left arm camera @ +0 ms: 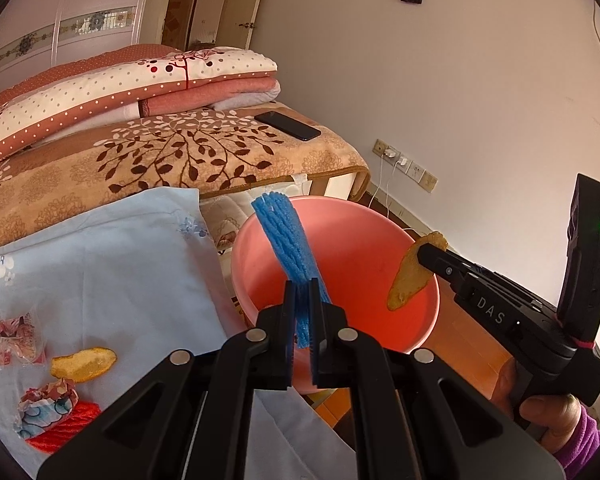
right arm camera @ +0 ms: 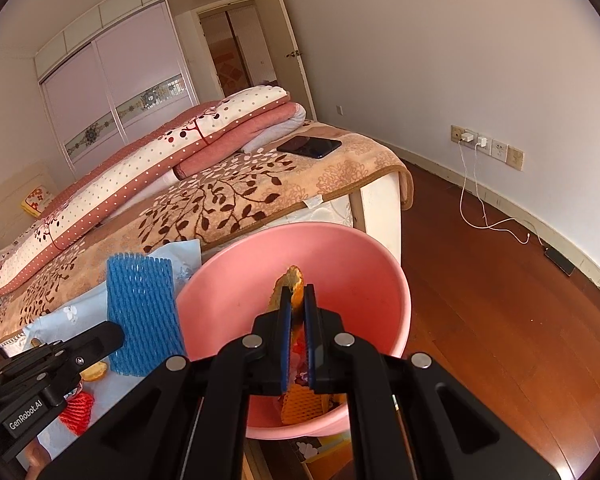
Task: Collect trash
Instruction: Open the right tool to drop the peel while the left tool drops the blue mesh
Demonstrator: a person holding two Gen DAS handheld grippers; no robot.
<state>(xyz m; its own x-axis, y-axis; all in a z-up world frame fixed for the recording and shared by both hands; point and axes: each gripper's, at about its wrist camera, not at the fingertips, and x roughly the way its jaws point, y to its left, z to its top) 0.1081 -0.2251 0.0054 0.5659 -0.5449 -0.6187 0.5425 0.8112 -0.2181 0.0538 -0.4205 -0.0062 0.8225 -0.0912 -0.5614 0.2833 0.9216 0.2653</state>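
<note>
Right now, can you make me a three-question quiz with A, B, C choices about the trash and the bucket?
1. Where is the phone? A on the bed B in the bucket C on the cloth
2. What colour is the bucket? A green B pink C white
3. What does the right gripper hold? A nothing B a red net C a peel

Answers: 1 A, it lies on the leaf-print blanket. 2 B, its wall is pink. 3 C, the jaws pinch the peel over the bucket.
</note>
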